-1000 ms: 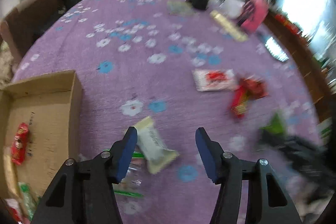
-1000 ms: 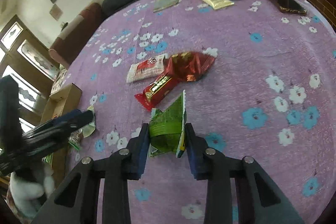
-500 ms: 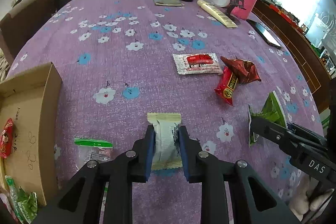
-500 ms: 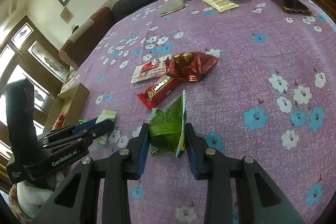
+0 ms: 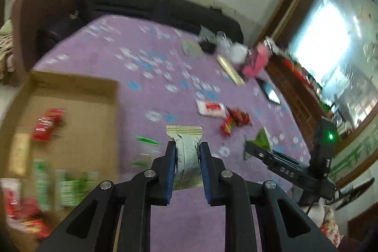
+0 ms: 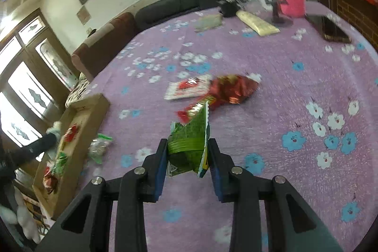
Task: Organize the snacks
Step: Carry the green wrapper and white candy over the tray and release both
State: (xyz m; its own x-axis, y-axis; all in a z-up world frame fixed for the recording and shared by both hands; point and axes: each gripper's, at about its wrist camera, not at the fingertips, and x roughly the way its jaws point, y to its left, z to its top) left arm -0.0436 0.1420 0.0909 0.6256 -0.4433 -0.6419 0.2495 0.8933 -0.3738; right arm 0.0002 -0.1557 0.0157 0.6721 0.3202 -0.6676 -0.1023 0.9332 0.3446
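Several snacks already lie in the cardboard box point(image 5: 70, 115) (red and green packets, as far as the blur lets us tell). Our left gripper point(image 5: 187, 157) is clamped on a white packet point(image 5: 186, 152), and our right gripper point(image 6: 187, 152) squeezes a green packet point(image 6: 189, 138); both packets are off the purple cloth point(image 6: 283, 91). Left on it: a white-and-red packet point(image 6: 186, 89), two red ones point(image 6: 231, 89), and a clear bag point(image 6: 99, 147) beside the box.
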